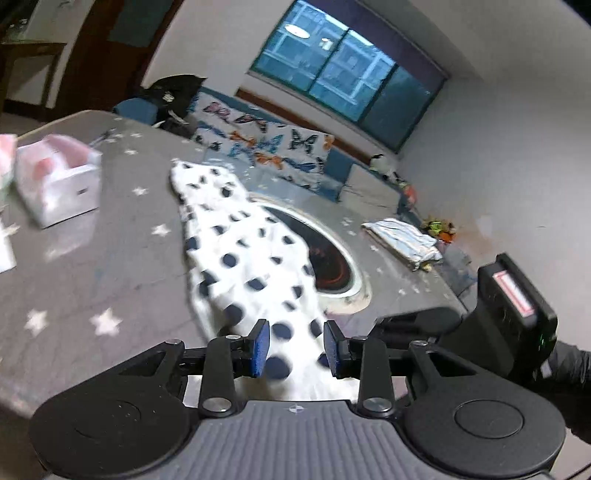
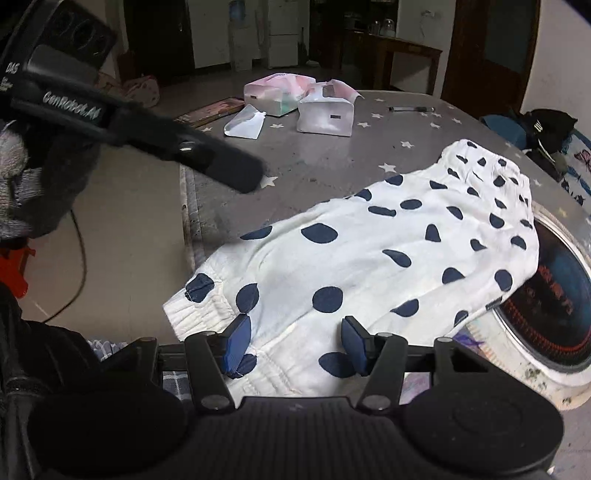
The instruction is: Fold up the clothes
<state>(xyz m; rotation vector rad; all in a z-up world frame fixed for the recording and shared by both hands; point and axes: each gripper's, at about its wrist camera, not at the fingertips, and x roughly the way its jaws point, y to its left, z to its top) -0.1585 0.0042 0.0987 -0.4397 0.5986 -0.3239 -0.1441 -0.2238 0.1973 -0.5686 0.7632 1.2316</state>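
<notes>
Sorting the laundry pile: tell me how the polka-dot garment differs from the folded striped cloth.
The polka-dot garment is white with dark blue dots; the striped cloth is pale with light blue stripes. The polka-dot garment lies spread long, overlapping the round inset in the table's middle; the striped cloth sits as a small folded bundle near the far edge. Both rest on the grey star-print table.

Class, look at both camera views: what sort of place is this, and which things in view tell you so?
Probably a lived-in home room. A butterfly-print cover lies on seating under a window, a fridge stands beyond, and polka-dot trousers lie on a star-patterned table.
</notes>
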